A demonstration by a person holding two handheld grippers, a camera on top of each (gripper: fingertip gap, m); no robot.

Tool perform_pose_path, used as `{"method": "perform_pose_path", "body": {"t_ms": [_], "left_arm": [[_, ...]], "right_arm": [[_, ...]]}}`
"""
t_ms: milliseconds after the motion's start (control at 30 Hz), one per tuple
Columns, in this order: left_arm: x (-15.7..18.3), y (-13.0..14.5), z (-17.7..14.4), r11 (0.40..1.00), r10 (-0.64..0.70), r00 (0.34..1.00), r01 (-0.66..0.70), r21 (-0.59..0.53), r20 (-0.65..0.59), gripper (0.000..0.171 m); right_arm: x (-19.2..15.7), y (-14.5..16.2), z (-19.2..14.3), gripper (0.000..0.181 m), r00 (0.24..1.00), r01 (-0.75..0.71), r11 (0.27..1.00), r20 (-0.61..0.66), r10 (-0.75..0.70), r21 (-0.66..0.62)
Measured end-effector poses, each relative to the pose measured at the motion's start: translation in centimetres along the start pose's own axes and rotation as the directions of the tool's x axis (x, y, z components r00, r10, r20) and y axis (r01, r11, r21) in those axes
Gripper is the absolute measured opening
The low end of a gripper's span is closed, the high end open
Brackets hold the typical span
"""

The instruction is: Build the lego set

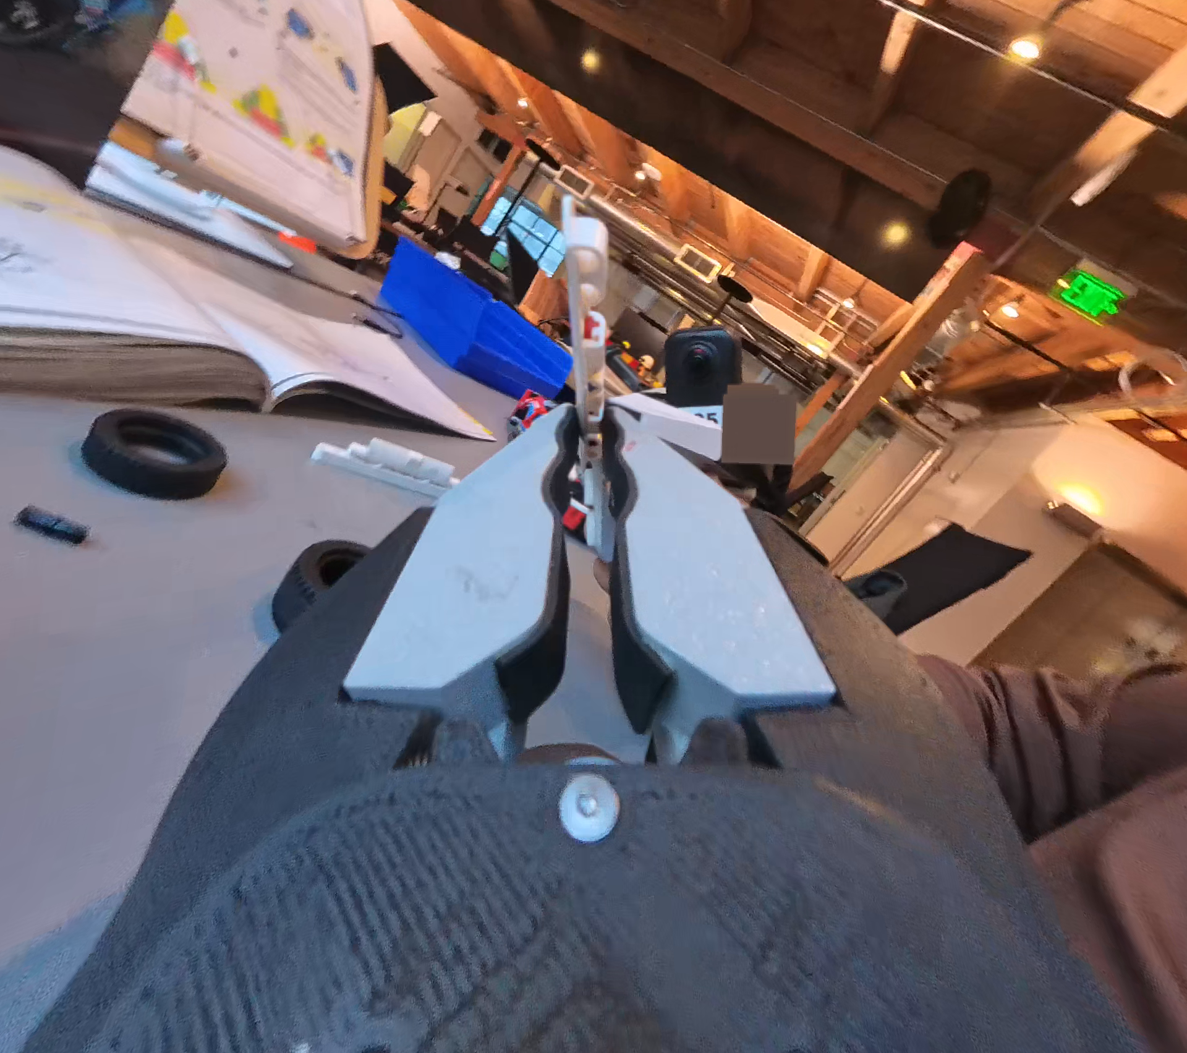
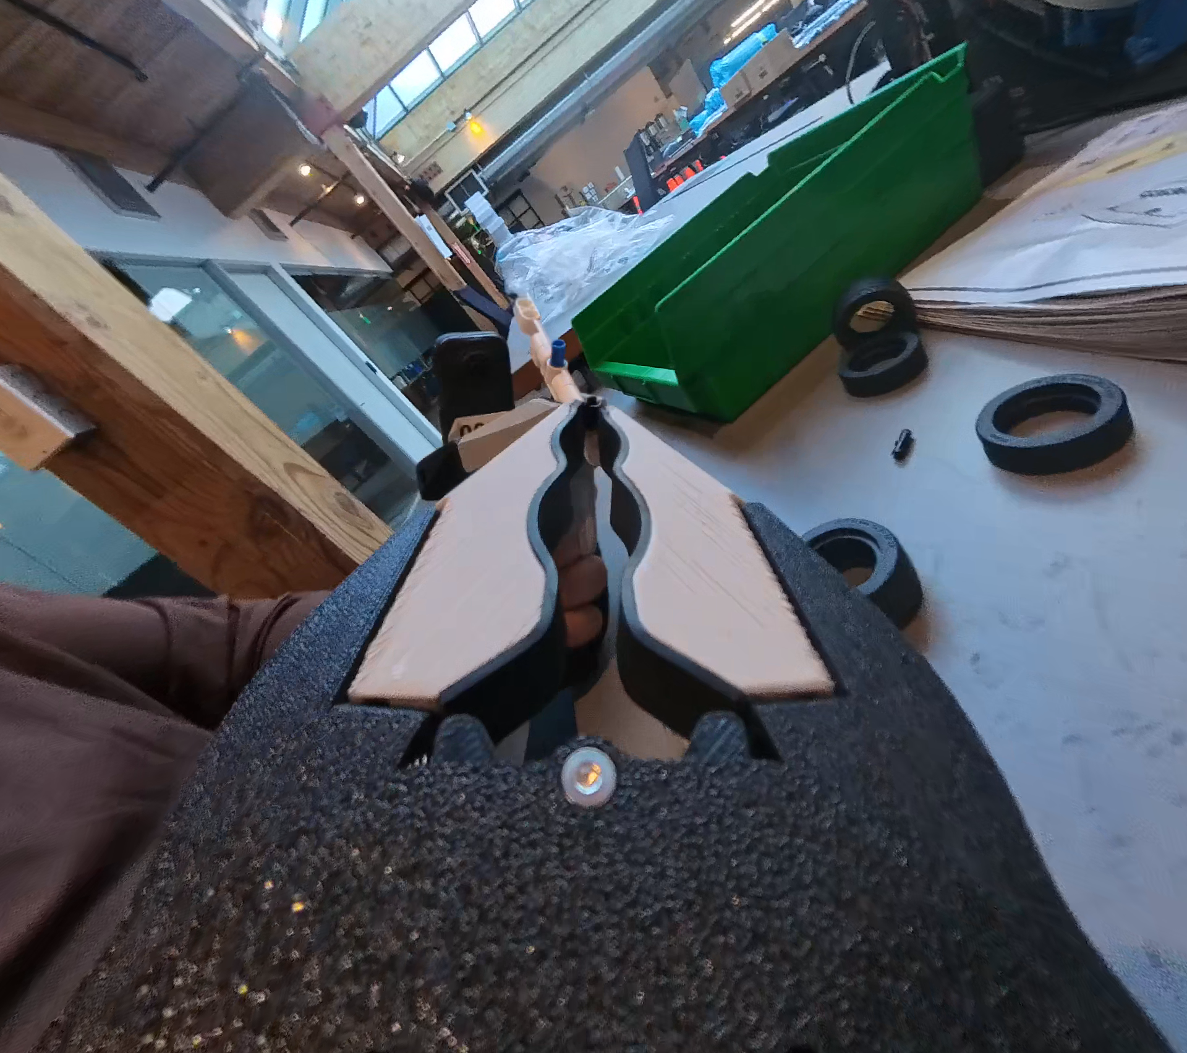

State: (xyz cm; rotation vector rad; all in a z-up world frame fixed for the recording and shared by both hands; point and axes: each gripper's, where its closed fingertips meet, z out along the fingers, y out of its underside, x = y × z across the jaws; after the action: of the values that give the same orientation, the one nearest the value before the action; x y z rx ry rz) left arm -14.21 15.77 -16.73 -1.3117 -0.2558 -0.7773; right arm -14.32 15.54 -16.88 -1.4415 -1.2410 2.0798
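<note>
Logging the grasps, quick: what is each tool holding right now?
Left tool: closed on a white beam.
Right tool: closed on a small black pin.

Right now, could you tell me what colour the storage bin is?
Green; the storage bin shows best in the right wrist view.

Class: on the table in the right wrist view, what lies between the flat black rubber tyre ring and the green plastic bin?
A small black pin, beside the tyre ring; otherwise bare table up to the bin.

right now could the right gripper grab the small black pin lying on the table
Probably not yet: the right gripper is already shut on a small black piece. Otherwise the way looks free; the pin lies alone on bare table.
</note>
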Motion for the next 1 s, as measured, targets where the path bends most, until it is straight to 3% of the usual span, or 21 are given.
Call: {"method": "perform_pose_path", "body": {"t_ms": [267, 367, 400, 500, 633, 700, 767, 800, 900, 933, 1000], "left_arm": [[-3.1, -1.3, -0.3, 0.993, -0.070, 0.982, 0.052, 0.108, 0.176, 0.004], [-2.2, -0.3, -0.1, 0.998, 0.015, 0.983, -0.025, 0.050, 0.185, 0.004], [-1.7, -0.2, -0.1, 0.997, 0.046, 0.983, -0.056, 0.047, 0.179, 0.005], [-2.1, -0.7, -0.5, 0.997, 0.064, 0.980, -0.073, 0.041, 0.191, 0.004], [-2.6, -0.3, -0.2, 0.922, 0.376, 0.907, -0.346, -0.174, 0.191, 0.005], [-2.3, -0.7, 0.2, 0.803, 0.588, 0.797, -0.556, -0.215, 0.139, 0.005], [-3.0, 0.3, 0.6, 0.650, 0.740, 0.668, -0.685, -0.328, 0.071, 0.005], [-3.3, 1.1, 0.7, 0.540, 0.815, 0.580, -0.752, -0.379, 0.010, 0.005], [-4.8, 2.4, 0.9, 0.136, 0.960, 0.227, -0.890, -0.436, -0.165, 0.005], [-5.4, 2.8, 0.8, 0.046, 0.964, 0.156, -0.896, -0.443, -0.216, 0.005], [-6.4, 3.5, 0.9, -0.039, 0.957, 0.091, -0.900, -0.433, -0.276, 0.005]], "right_arm": [[2.9, -1.3, 2.6, 0.000, 0.982, -0.170, 0.976, -0.055, 0.179, 0.136], [4.9, -4.9, 0.9, 0.000, 0.968, -0.217, 0.926, -0.058, 0.246, 0.309], [5.3, -6.0, 0.4, 0.001, 0.974, -0.188, 0.933, -0.065, 0.218, 0.307], [4.0, -6.4, 0.1, 0.001, 0.993, -0.052, 0.980, -0.098, 0.072, 0.193], [3.2, -2.8, -0.3, 0.003, 0.966, 0.164, 0.982, -0.188, -0.179, -0.090], [4.6, -1.2, -1.4, 0.003, 0.910, 0.262, 0.933, -0.258, -0.323, -0.246], [6.6, 0.0, -2.6, 0.004, 0.843, 0.315, 0.870, -0.308, -0.440, -0.380], [7.3, 0.4, -3.1, 0.004, 0.816, 0.336, 0.843, -0.317, -0.483, -0.420], [8.9, 1.7, -4.1, 0.004, 0.787, 0.337, 0.798, -0.316, -0.530, -0.499], [9.2, 2.1, -4.1, 0.004, 0.784, 0.339, 0.787, -0.308, -0.539, -0.516], [9.6, 2.8, -4.1, 0.005, 0.784, 0.338, 0.769, -0.289, -0.549, -0.543]]}}
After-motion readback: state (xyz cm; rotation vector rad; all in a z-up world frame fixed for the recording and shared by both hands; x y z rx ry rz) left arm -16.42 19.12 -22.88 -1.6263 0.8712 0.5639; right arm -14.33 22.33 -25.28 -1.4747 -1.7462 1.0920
